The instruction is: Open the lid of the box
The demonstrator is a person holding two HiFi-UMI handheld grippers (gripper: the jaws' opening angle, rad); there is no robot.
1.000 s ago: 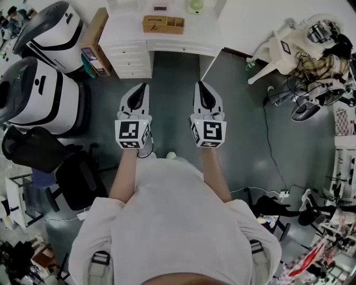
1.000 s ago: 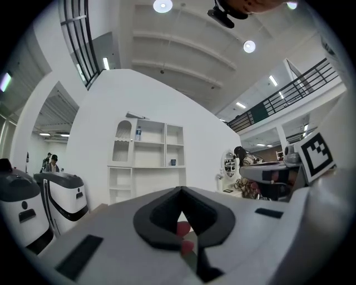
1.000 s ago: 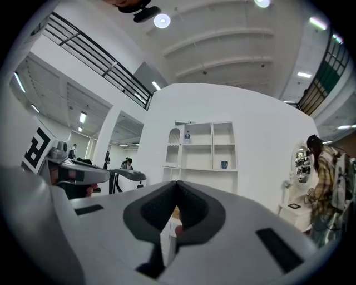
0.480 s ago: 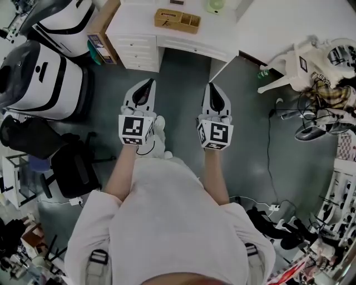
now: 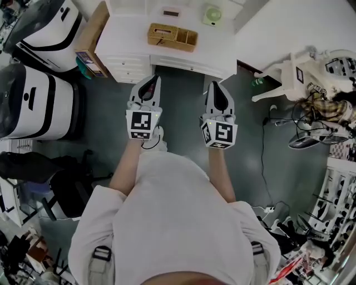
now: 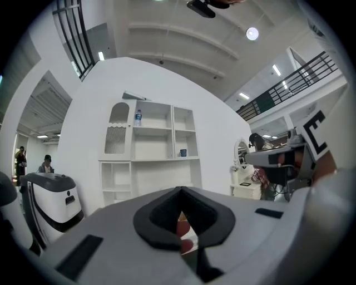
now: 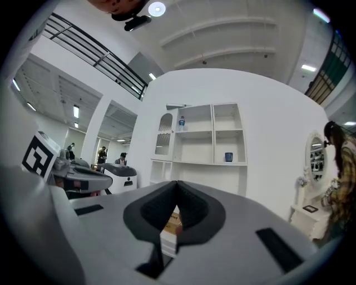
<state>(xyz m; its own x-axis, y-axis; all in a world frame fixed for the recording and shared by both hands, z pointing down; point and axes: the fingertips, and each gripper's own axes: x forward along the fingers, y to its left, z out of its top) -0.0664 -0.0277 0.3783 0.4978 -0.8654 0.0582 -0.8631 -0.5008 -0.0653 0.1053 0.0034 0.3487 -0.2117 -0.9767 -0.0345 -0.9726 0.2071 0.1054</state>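
Box [image 5: 171,37] seemingly nearer than before

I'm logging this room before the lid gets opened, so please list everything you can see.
wooden box: one, tan, on the desk
desk: one, white, with drawers, ahead of the tools
round object: one, pale green, on the desk behind the box
cardboard box: one, brown, at the desk's left end
machines: two, white and black, far left
office chair: one, black, left floor
plastic chair: one, white, right
left tool: grey-white, shut, empty
right tool: grey-white, shut, empty

Bright, even indoor light; strong fisheye bending at edges, dark vignetted corners.
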